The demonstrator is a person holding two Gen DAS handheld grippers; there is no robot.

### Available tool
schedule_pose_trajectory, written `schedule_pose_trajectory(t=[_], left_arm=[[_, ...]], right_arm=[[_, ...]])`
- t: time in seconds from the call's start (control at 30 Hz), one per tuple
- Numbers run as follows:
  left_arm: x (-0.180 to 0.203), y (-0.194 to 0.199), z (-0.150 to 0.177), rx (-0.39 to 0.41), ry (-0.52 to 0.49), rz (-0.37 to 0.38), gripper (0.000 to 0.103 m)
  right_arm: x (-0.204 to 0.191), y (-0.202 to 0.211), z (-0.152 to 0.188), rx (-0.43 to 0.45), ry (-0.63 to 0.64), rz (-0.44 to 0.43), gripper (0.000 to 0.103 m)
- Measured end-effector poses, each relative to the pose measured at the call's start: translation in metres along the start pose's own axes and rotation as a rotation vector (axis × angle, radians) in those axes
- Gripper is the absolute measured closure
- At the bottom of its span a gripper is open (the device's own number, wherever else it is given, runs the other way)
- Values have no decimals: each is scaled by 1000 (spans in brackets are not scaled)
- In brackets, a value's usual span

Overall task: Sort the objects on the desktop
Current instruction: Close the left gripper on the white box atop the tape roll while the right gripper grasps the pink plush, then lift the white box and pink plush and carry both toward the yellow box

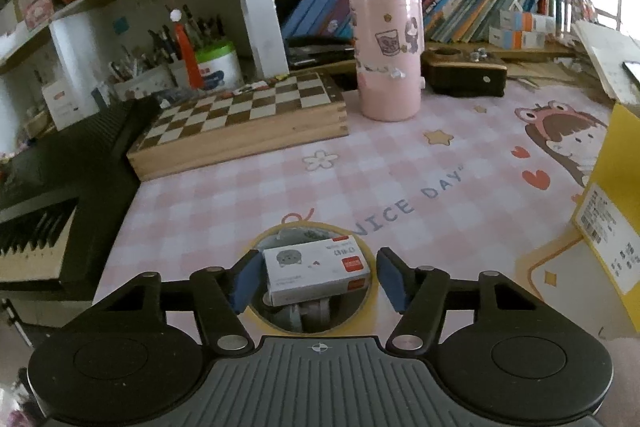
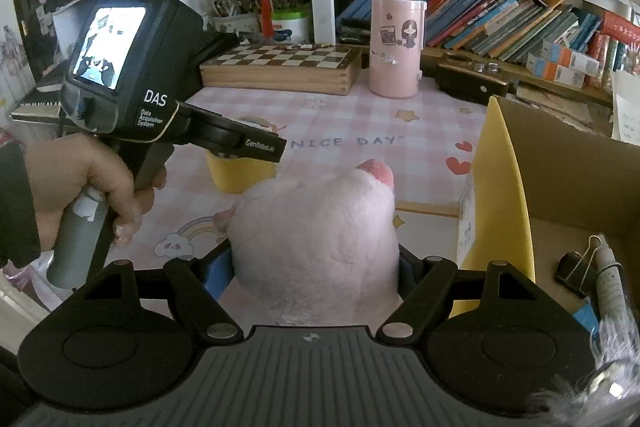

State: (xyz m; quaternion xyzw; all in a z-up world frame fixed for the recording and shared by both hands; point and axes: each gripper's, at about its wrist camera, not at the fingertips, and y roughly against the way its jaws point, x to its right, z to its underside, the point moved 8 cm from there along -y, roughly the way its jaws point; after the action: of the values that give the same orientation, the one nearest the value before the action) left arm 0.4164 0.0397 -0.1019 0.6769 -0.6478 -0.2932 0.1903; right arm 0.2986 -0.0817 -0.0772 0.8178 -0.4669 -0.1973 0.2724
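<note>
A small white box (image 1: pixel 318 273) sits atop a yellow cup (image 1: pixel 372 301) at lower centre, the cup's contents hard to make out. The left gripper (image 1: pixel 318 277) has its fingers apart around the box, only the left pad touching. The right gripper (image 2: pixel 316 267) has its fingers clamped on a pink plush toy (image 2: pixel 316 243), which hides them, beside a cardboard box (image 2: pixel 560 167) on the desk (image 1: pixel 400 167).

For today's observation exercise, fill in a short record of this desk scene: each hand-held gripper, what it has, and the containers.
left hand-held gripper: jaws around a small white box, one pad touching, the other apart
box location: in the round yellow cup
right hand-held gripper: shut on a pink plush toy
cardboard box: holds a binder clip and a pen
surface: pink checked mat
</note>
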Motion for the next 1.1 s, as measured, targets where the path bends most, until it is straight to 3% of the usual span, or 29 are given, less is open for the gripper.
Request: schedule_pose_trajectory(t=[0.03, 0.2, 0.4, 0.6, 1.1], left_arm=[[-2, 1, 1, 1, 4, -1, 44], [-16, 8, 4, -4, 41, -26, 45], [-8, 2, 6, -22, -34, -54, 44], [-14, 5, 5, -14, -3, -47, 48], [-19, 90, 8, 122, 38, 46, 48]], right_arm=[[0, 0, 0, 1, 0, 1, 28], [0, 2, 1, 1, -1, 0, 28], [-1, 4, 3, 2, -5, -2, 28], [-3, 10, 4, 12, 4, 0, 28], [-13, 37, 9, 54, -33, 27, 28]])
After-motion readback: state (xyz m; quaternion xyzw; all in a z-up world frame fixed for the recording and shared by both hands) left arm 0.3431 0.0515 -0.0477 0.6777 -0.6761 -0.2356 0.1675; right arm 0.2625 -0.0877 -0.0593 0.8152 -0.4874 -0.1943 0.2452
